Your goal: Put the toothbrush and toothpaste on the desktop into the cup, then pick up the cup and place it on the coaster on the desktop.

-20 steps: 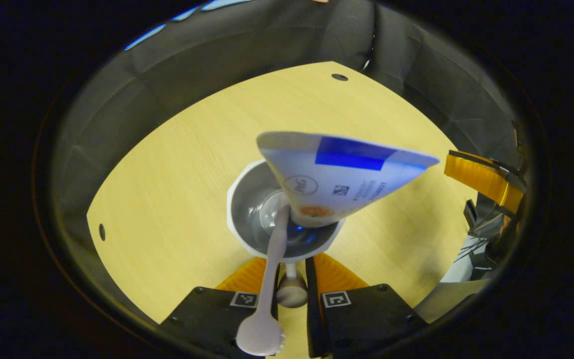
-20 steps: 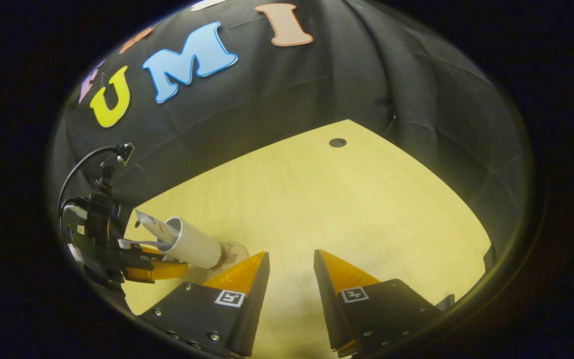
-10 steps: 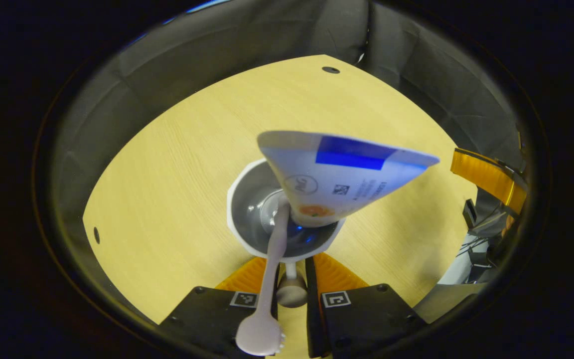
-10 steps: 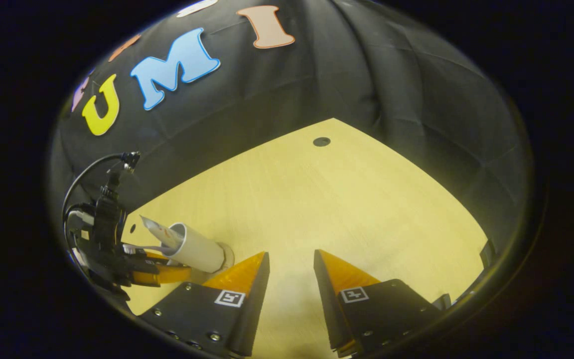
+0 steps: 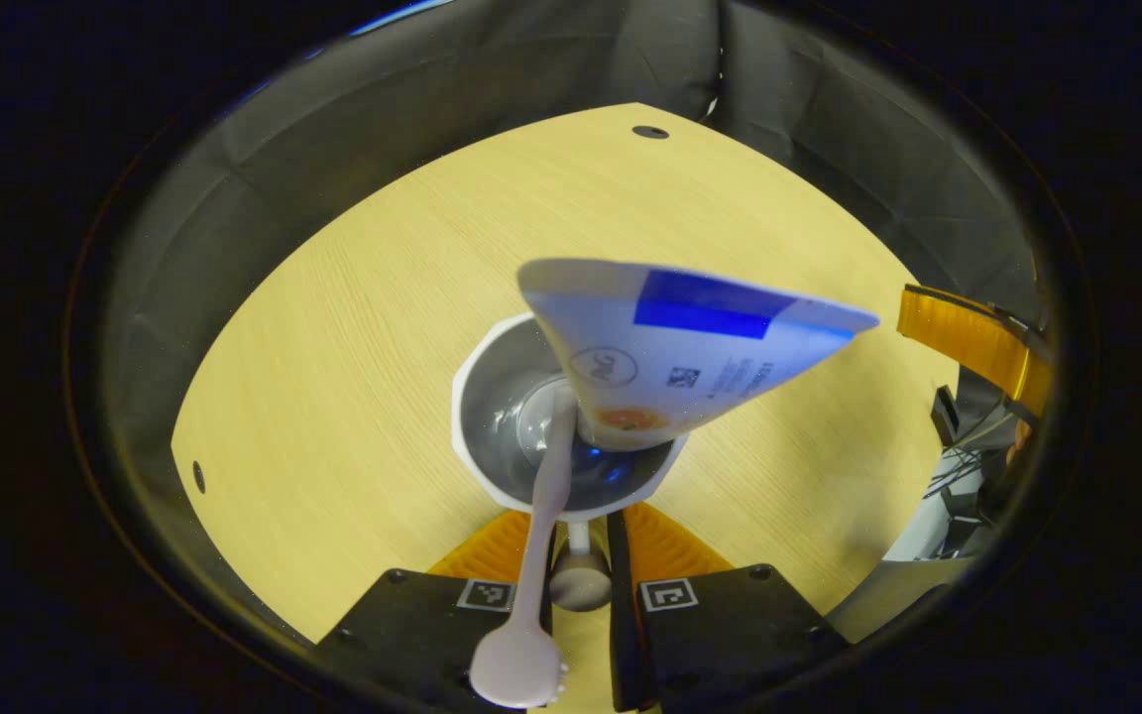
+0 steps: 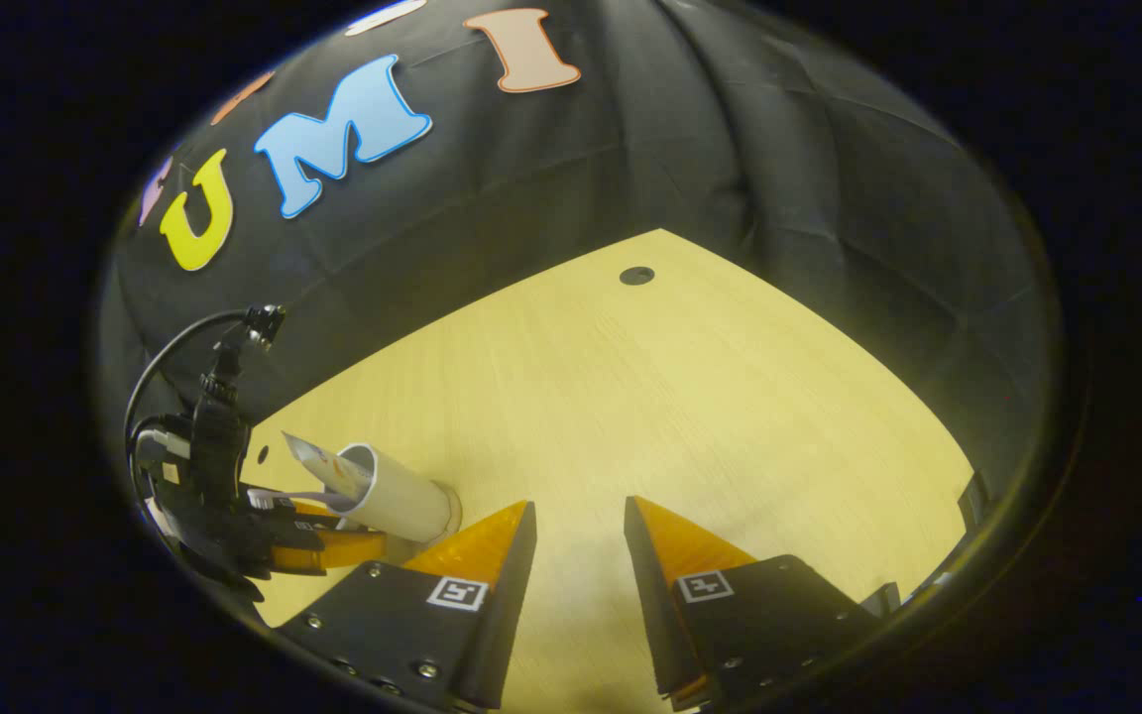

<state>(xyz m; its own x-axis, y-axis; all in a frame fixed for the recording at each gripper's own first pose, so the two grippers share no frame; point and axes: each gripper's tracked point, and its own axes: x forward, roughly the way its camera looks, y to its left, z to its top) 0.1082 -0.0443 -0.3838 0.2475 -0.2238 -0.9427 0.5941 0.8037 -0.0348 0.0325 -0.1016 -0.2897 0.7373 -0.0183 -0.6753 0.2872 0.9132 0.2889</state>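
Bare pale wood desktop (image 6: 690,397) open across centre and right of right gripper view. Lower left blocked: white cylindrical cup (image 6: 400,494), left gripper (image 6: 328,535) beside it. Black cloth wall (image 6: 730,149) bounds upper frame.

both views downward, cup (image 5: 492,397) shared

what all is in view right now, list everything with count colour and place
cup: 1, white outside and grey inside, on the desktop in front of the left tool
toothpaste: 1, white tube with a blue band, standing in the cup
toothbrush: 1, pale, handle down in the cup, head sticking out over the left tool
coaster: 1, pale, under the cup's base
desktop: 1, light wood with small dark holes
left tool: 1, black with orange fingers, closed on the cup's handle
right tool: 1, black with orange fingers, open over bare desktop
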